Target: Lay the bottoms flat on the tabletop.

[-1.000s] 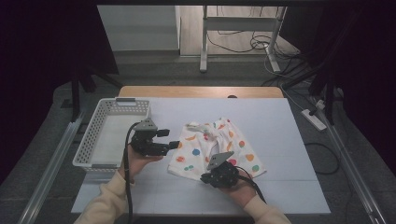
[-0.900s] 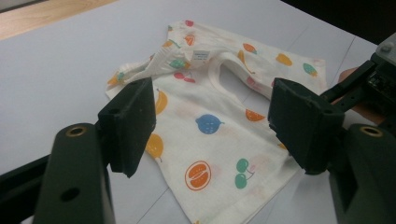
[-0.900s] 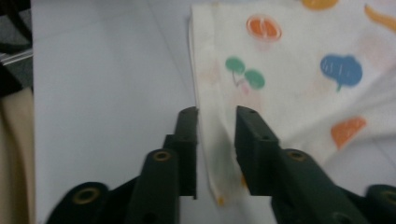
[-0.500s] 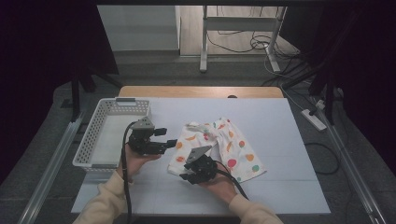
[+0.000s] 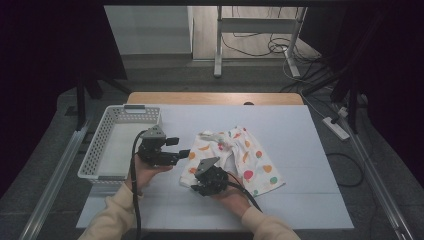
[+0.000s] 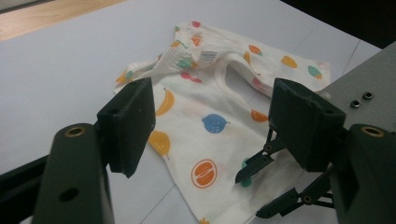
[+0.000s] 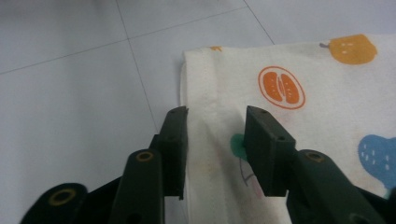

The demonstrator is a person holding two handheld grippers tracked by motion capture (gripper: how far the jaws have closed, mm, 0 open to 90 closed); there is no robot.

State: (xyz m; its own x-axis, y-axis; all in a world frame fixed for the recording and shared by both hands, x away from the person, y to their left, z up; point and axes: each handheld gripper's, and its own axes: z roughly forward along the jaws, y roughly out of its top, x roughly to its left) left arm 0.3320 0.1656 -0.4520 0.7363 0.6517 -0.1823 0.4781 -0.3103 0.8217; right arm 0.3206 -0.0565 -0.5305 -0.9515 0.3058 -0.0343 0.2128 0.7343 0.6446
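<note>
Fingers (image 7: 261, 144) of right gripper (image 5: 200, 186) parted narrow, just been closing, straddling hem of fruit-print shirt (image 5: 235, 160) without pinching it; left gripper (image 5: 181, 148) fingers wide, nothing between, over shirt's left edge; shirt lies flat mid-counter (image 5: 310, 200), white basket (image 5: 95, 160) at counter's left edge.
</note>
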